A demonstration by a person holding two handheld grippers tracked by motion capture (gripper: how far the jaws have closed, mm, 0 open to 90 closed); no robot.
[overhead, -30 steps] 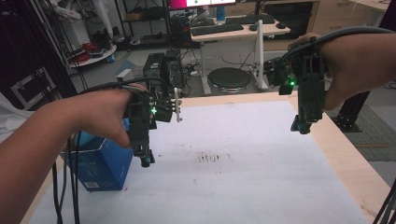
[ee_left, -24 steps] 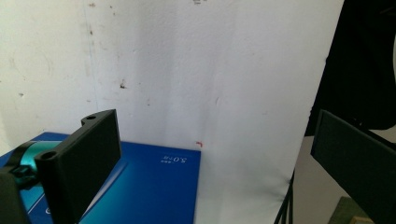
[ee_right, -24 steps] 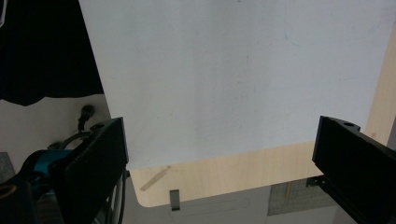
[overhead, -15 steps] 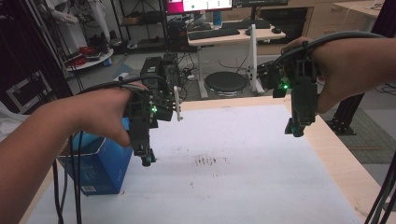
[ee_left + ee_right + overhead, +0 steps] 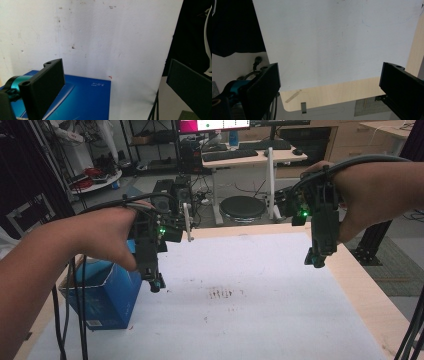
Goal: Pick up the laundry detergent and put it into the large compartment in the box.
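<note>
I hold left gripper (image 5: 156, 285) spread beside blue box (image 5: 102, 295) | right gripper (image 5: 315, 260) spread, drifted inward | grasp pending.

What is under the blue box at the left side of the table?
The blue box stands on the white sheet covering the table, beside the left hand-held gripper, whose jaws are open and empty. Whatever lies directly beneath its base is covered and cannot be seen.
</note>
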